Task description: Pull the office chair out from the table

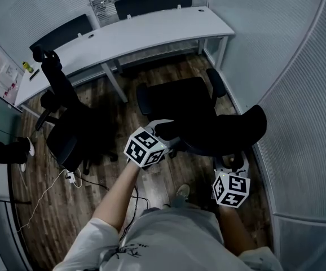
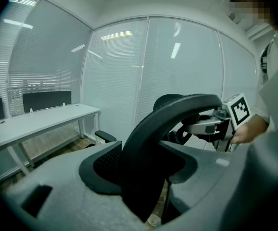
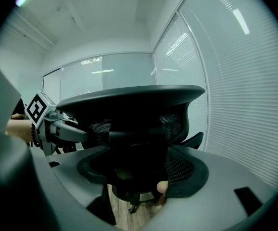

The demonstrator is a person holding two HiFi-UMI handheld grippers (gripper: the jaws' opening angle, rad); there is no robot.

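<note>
Black mesh and plastic are being gripped from two sides as the office chair (image 1: 180,100) is being held by its backrest (image 1: 233,130) in a glass-walled room. The left gripper (image 2: 144,177) is being kept wide, its jaws set on either side of the backrest's curved left edge, with the dark pads being pressed against the frame that fills the gap between them. The right gripper (image 3: 139,177) is being applied further right along the same backrest, its jaws likewise spread broadly and closed on the thick upper rim, which is being shown across almost the full width of that gripper's own view. The marker cubes (image 1: 146,147) on both grippers are being turned up toward the head camera, and the person's left forearm (image 1: 118,193) is being stretched out behind the left one. The chair is being shown on the wood floor (image 1: 95,202), its seat facing the white table (image 1: 152,30) but standing well apart from it, with floorboards showing between the seat's front and the table's edge. A second black chair (image 1: 67,129) is being seen to the left, near the table's other end, and two more chair backs (image 1: 152,1) are being glimpsed behind the table.
</note>
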